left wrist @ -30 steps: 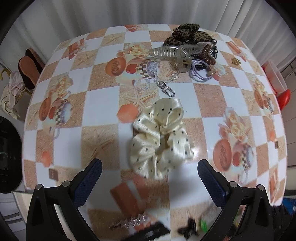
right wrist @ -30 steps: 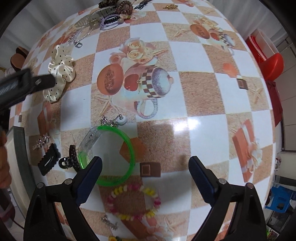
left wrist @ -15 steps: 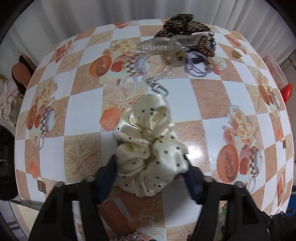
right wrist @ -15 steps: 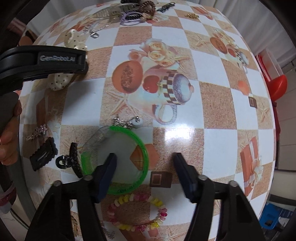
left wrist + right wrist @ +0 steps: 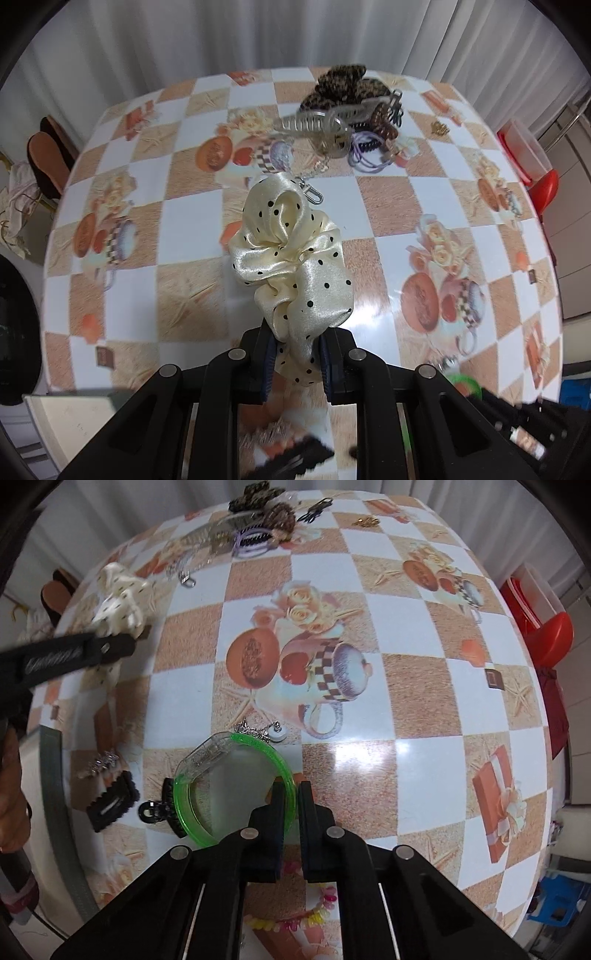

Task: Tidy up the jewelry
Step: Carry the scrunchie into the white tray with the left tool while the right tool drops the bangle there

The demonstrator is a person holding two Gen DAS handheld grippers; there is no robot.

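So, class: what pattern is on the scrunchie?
Cream satin scrunchie with black polka dots; clearest in the left wrist view.

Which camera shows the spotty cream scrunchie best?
The left wrist view. There the scrunchie fills the middle, sharp and close, pinched by the left hand-held gripper, whose jaws have just been closing on it. The right wrist view shows the scrunchie only small, blurred and near the left edge.

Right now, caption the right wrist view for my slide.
Right gripper shut on the green bangle, jaws just closed, above the checkered tablecloth.
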